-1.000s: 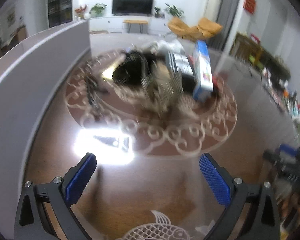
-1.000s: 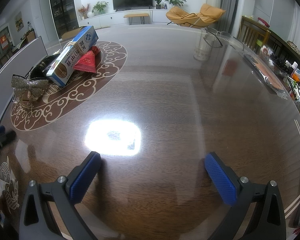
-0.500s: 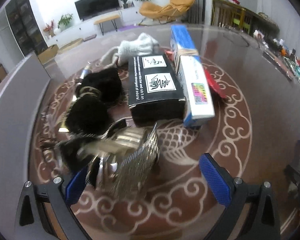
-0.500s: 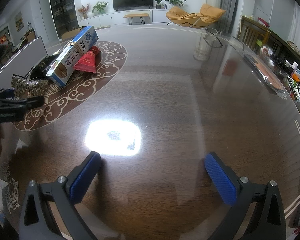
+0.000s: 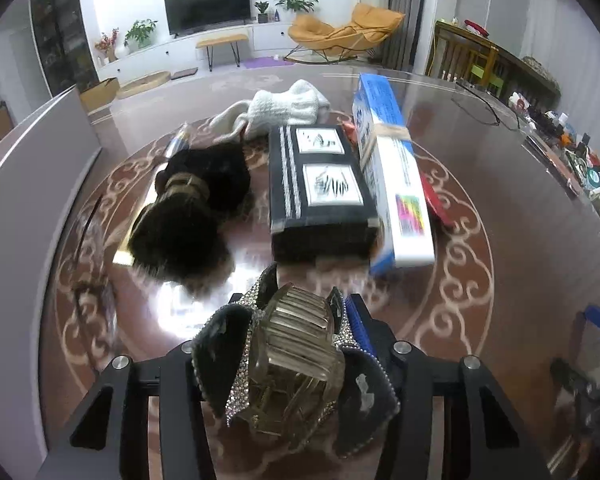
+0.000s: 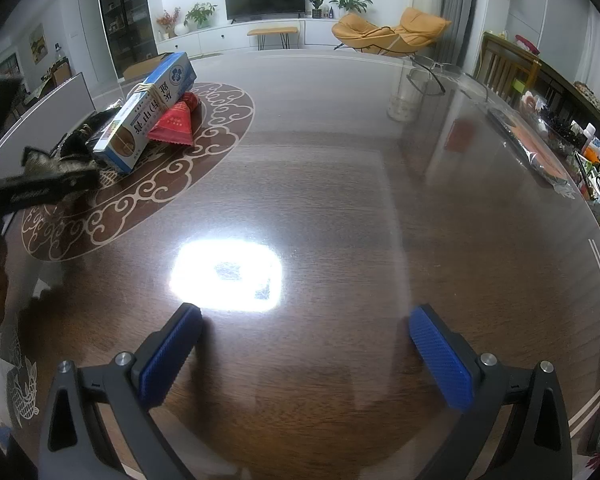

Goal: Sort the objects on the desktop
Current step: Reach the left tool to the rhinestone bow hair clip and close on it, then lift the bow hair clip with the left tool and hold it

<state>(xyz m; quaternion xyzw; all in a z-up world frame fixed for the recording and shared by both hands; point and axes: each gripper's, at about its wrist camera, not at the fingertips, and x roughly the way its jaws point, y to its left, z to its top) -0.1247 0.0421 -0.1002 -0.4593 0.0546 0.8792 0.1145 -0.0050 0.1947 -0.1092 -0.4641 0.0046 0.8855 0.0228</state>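
Observation:
My left gripper (image 5: 296, 312) is shut on a rhinestone bow hair clip (image 5: 288, 360) with a clear claw, held just above the table. Beyond it lie a black furry hair piece (image 5: 188, 216), a black box (image 5: 320, 184), a blue and white long box (image 5: 396, 184), a red packet (image 5: 436, 200) and a white sock (image 5: 284, 108). My right gripper (image 6: 300, 340) is open and empty over bare table. In the right wrist view the left gripper (image 6: 40, 192) with the clip shows at far left, next to the blue box (image 6: 148, 112) and red packet (image 6: 176, 120).
A grey panel (image 5: 28, 184) stands along the table's left side. Glasses (image 6: 428, 72) and a clear cup (image 6: 404, 100) sit at the far right. Packets and small bottles (image 6: 572, 152) line the right edge. A lamp glare (image 6: 226, 276) lies ahead of the right gripper.
My left gripper moved forward onto the bow hair clip and closed on it. The right gripper has not moved.

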